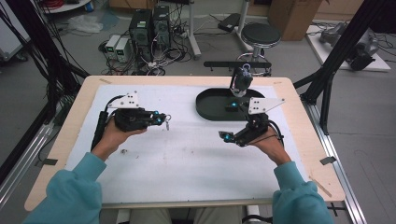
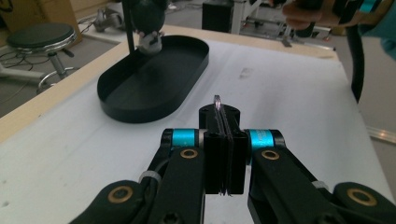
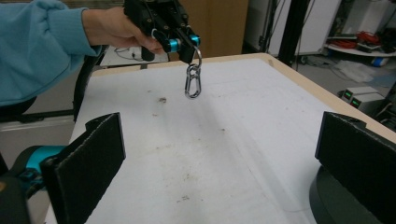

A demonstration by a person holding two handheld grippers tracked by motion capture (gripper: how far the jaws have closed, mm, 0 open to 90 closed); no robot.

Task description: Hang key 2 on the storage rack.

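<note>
While we hold both tools low over the white mat [image 1: 187,158], the near side of the table lies bare apart from a few specks. Our right gripper [image 1: 226,136] has its jaws spread wide with nothing between them, pointing across at the other hand. Our left gripper [image 1: 162,119] is pinched tight on the ring of a small metal carabiner [image 3: 193,81], which dangles free below the jaws, clear of the mat. We judge the clip light, stiff and smooth, so it would likely swing and could slip in a loose pinch; taking it across the flat sides of its oval body, below the swivel ring, looks the surest hold. Farther off sits a shallow black oval tray [image 2: 180,79], with a small camera on a stand [image 1: 242,79] at its far rim.
</note>
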